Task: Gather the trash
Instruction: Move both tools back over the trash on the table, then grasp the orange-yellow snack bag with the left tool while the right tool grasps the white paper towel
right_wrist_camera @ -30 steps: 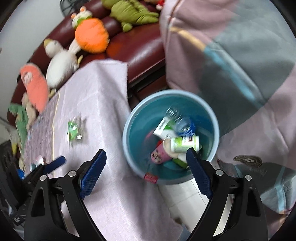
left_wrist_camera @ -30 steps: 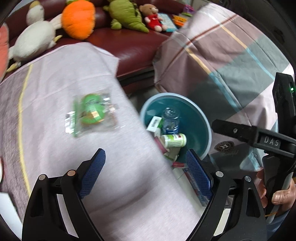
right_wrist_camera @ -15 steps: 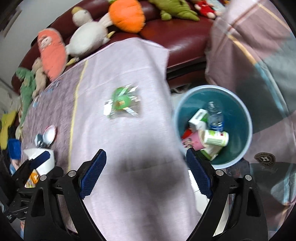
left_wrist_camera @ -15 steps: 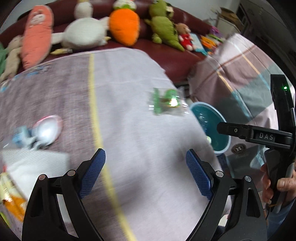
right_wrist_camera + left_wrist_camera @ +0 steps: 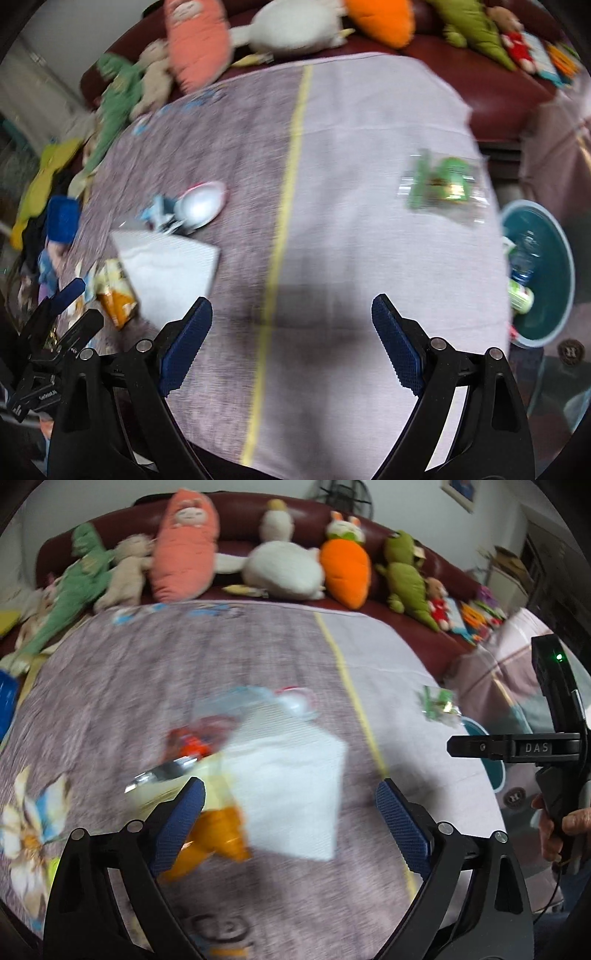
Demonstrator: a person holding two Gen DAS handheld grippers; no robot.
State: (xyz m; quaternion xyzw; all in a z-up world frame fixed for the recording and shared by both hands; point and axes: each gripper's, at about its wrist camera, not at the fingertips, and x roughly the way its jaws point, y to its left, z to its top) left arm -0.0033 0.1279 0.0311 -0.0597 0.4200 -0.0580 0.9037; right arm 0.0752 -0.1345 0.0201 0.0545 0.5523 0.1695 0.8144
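Observation:
My left gripper (image 5: 290,821) is open and empty, just above a white napkin (image 5: 291,786) and an orange snack wrapper (image 5: 218,836) on the cloth-covered table. My right gripper (image 5: 291,345) is open and empty over the table's bare middle. A green clear-plastic wrapper (image 5: 441,181) lies far right on the table; it also shows in the left wrist view (image 5: 437,703). A white spoon-like packet (image 5: 201,206) lies beyond the napkin (image 5: 168,266). The teal trash bin (image 5: 554,325) with bottles and cartons inside stands on the floor, right of the table.
A dark red sofa (image 5: 424,627) with several plush toys runs behind the table. A checked blanket (image 5: 517,657) lies at the right. The right gripper's handle (image 5: 554,746) and hand show at the left view's right edge. A blue object (image 5: 62,219) sits at the table's left.
Both views have swung left from the bin to the table. The left gripper now hovers over the napkin and orange wrapper. Both grippers stay open.

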